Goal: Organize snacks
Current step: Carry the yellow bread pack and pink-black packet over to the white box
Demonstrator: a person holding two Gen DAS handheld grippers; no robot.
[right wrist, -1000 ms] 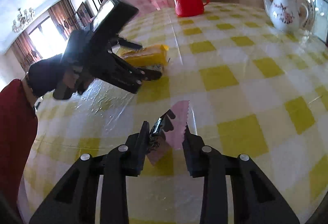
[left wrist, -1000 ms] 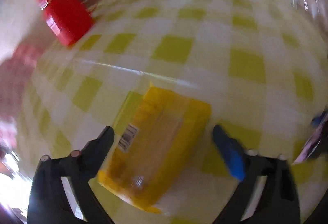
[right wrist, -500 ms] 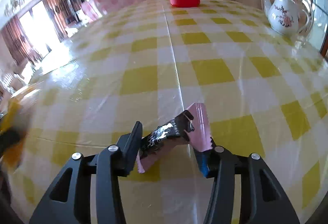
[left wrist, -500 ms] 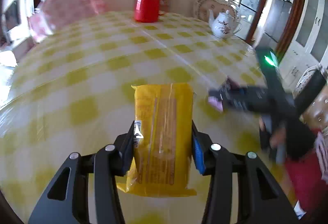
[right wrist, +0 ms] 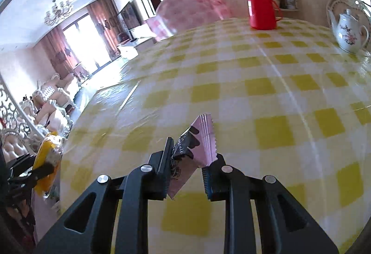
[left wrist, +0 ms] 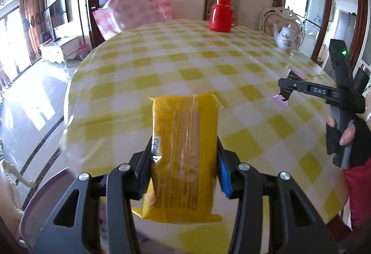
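Note:
A yellow snack pack [left wrist: 185, 119] hangs above the near edge of the table, and my left gripper [left wrist: 184, 148] is shut on its two long sides. In the right wrist view that pack [right wrist: 45, 154] and the left gripper [right wrist: 44, 168] show at the far left, off the table's rim. My right gripper [right wrist: 193, 156] is shut on a small pink and black snack wrapper [right wrist: 205, 135], held tilted above the cloth. From the left wrist view the right gripper [left wrist: 284, 89] sits at the right with the pink wrapper [left wrist: 281, 100] in its tips.
A round table in a yellow checked cloth [left wrist: 162, 63] carries a red thermos [left wrist: 220, 14] at the back and a white teapot [left wrist: 286, 38] at the back right. A pink checked chair cover [left wrist: 132, 12] stands behind it. A gloved hand [left wrist: 343, 135] holds the right gripper.
The left gripper closed on the yellow pack, rolled upright and drew it back off the cloth toward the near edge. The right gripper closed on the pink wrapper and lifted it.

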